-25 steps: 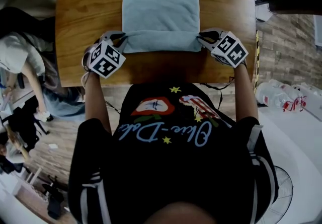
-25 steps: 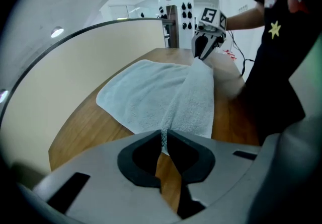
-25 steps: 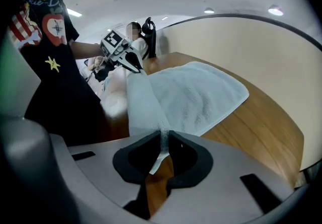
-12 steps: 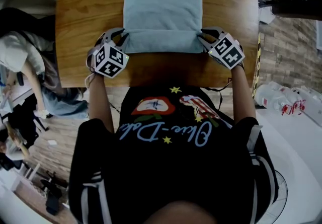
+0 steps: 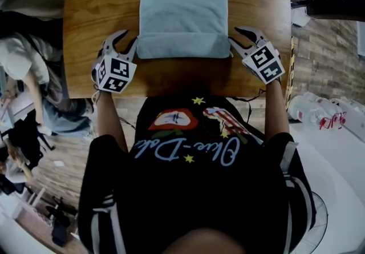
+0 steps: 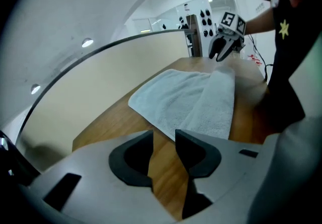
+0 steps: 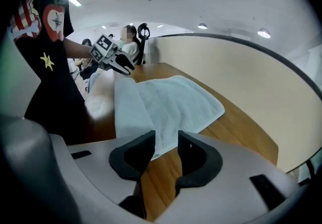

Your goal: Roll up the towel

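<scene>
A light blue towel (image 5: pixel 183 10) lies flat on the wooden table (image 5: pixel 85 19), its near edge turned over into a narrow folded band (image 5: pixel 182 47). My left gripper (image 5: pixel 124 40) hovers just off the band's left corner, its jaws opening with only bare wood showing between them. My right gripper (image 5: pixel 242 38) stands just off the right corner, jaws also opening and holding nothing. In the left gripper view the towel (image 6: pixel 186 99) lies ahead of the jaws (image 6: pixel 163 140) and the right gripper (image 6: pixel 224 47) shows beyond it. In the right gripper view the towel (image 7: pixel 171 102) lies just past the jaws (image 7: pixel 166 140).
The table's far edge meets a cream wall (image 6: pixel 100 92). A person (image 5: pixel 23 67) is at the left of the table. Plastic bottles (image 5: pixel 319 111) lie on the floor at the right. Bare wood flanks the towel on both sides.
Both grippers have let go of the folded near edge, opened, and drawn back a little from its corners. The towel stays put with its fold in place.
</scene>
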`<state>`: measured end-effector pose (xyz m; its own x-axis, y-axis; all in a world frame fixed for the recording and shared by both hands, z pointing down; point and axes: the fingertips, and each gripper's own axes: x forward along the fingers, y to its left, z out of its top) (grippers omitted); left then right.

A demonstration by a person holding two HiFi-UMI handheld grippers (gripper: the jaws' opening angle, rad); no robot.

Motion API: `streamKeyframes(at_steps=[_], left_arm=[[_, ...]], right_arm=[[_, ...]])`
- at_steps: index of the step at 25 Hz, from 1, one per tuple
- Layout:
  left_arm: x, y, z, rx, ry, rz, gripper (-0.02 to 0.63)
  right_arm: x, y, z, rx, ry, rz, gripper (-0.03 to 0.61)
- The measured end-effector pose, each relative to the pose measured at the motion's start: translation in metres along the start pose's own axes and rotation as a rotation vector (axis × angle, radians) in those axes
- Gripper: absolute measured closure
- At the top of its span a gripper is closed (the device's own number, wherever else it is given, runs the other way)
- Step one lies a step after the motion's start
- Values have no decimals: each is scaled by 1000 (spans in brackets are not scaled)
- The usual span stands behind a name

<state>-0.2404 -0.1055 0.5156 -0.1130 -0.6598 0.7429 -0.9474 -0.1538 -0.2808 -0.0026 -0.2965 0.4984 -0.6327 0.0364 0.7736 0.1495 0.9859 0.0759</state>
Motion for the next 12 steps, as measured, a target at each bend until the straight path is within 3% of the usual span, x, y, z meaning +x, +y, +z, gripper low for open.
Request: streamKeyframes(at_steps=[3, 8, 12], left_arm=[[-16, -8, 2, 19, -19, -1, 480], [-34, -55, -4, 158, 7, -81, 480], [-30, -84, -14, 179, 31, -133, 480]], right_arm=[[-10, 18, 5, -46, -19, -2, 469], [-14, 66, -6, -150, 12, 48, 469], [-6, 84, -18, -207, 56, 71, 469]])
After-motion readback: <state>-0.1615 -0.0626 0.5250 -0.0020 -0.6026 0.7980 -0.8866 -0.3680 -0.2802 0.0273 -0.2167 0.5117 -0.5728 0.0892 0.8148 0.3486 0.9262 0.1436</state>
